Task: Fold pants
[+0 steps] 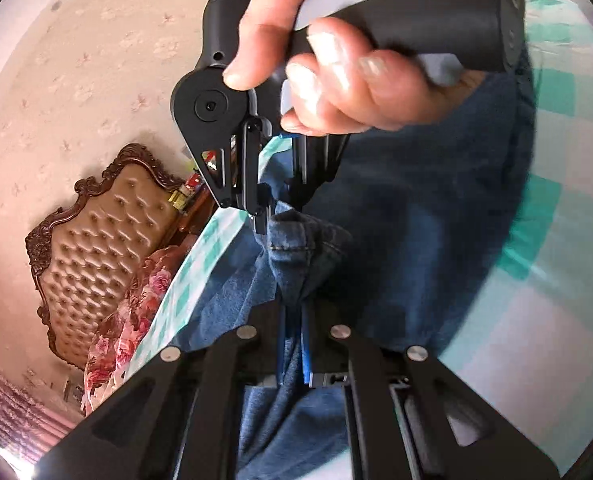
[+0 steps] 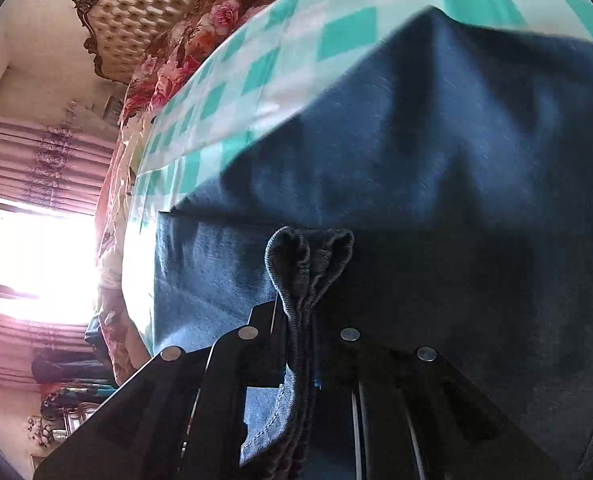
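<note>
Blue denim pants (image 1: 416, 208) lie spread over a bed with a green and white checked sheet (image 1: 548, 320). My left gripper (image 1: 295, 320) is shut on a bunched fold of the pants, which rises to a stitched hem just in front of it. A person's hand (image 1: 336, 80) holds my right gripper (image 1: 262, 220) directly above that hem, pointing down. In the right wrist view my right gripper (image 2: 302, 332) is shut on a gathered edge of the pants (image 2: 436, 152), which puffs out ahead of the fingertips. A dark fold of denim lies beyond over the sheet (image 2: 296, 40).
A tufted headboard (image 1: 108, 248) with a carved dark frame stands at the bed's head, with floral bedding (image 1: 136, 308) next to it. A bright window (image 2: 36, 256) with pink curtains sits past the bed's side edge. Small items stand on a bedside stand (image 1: 184, 196).
</note>
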Available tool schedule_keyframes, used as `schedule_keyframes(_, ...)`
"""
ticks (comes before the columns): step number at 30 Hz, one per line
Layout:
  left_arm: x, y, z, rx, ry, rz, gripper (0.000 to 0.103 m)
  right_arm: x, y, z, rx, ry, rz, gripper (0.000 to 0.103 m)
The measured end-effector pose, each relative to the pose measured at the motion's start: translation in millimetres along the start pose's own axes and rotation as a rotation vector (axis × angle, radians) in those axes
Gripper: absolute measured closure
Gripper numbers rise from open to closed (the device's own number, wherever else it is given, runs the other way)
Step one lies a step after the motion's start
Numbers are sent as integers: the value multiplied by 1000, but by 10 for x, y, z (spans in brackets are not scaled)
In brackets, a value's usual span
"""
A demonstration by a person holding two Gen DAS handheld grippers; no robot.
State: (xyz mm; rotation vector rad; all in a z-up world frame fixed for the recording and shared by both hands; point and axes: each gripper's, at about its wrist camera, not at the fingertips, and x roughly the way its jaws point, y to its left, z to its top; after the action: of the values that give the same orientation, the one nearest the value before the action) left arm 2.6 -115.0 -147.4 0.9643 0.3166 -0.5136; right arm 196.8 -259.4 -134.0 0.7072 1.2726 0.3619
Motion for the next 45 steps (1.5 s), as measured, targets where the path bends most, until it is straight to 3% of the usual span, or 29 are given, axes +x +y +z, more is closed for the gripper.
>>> schedule_keyframes(5,52,-17,-9,13,11,2,96,0,-2,-26,-37,-12,-9,93)
schedule_keyframes(9,64,-97,1,-9,37,-63,86,-12,0,-42,-69,-29,-69,92)
schedule_keyframes(11,-24,-116,19,-43,15,-119,75,-84,16,-67,-95,-58,-122,84)
schedule_keyframes(12,-74,-88,33,-79,7,-140,63,-157,49,-84,-108,-86,-173,74)
schedule_keyframes(13,-147,-22,42,-128,-2,-160,57,-235,72,-99,-120,-119,-212,73)
schedule_keyframes(16,-386,317,-22,-320,-39,-197,55,-526,239,-216,-199,-259,-347,71)
schedule_keyframes(18,-453,639,-187,-495,-33,-175,57,-662,364,-352,-267,-330,-359,71)
schedule_keyframes(20,-417,989,-477,-685,4,-116,65,-618,523,-507,-363,-329,-367,71)
schedule_keyframes(22,-252,1236,-726,-793,80,-82,72,-486,644,-692,-461,-343,-411,71)
schedule_keyframes(25,-26,1439,-1057,-896,188,-71,78,-257,632,-864,-526,-331,-525,71)
schedule_keyframes(27,228,1414,-1255,-884,344,-118,78,-60,535,-927,-538,-280,-596,71)
schedule_keyframes(29,267,1491,-1383,-913,352,-149,78,-45,436,-971,-536,-295,-584,72)
schedule_keyframes(31,256,1671,-1396,-902,335,-108,78,-41,409,-973,-539,-313,-601,69)
schedule_keyframes(33,333,1932,-1411,-951,288,-126,75,-34,373,-957,-527,-319,-591,68)
schedule_keyframes(37,874,2406,-1412,-980,275,-199,77,-38,361,-943,-514,-317,-593,67)
schedule_keyframes(39,1198,2497,-1376,-963,304,-301,75,-61,365,-959,-496,-314,-587,63)
schedule_keyframes(41,1500,2536,-1416,-908,406,-271,73,-118,367,-943,-454,-299,-557,59)
schedule_keyframes(42,1542,2571,-1448,-912,432,-262,66,-194,323,-893,-409,-300,-497,56)
schedule_keyframes(43,1506,2605,-1472,-939,422,-266,65,-264,292,-861,-379,-309,-450,54)
schedule_keyframes(44,1458,2646,-1474,-957,394,-277,59,-335,249,-819,-346,-319,-406,47)
schedule_keyframes(45,1447,2685,-1459,-962,363,-298,42,-398,192,-762,-310,-325,-370,44)
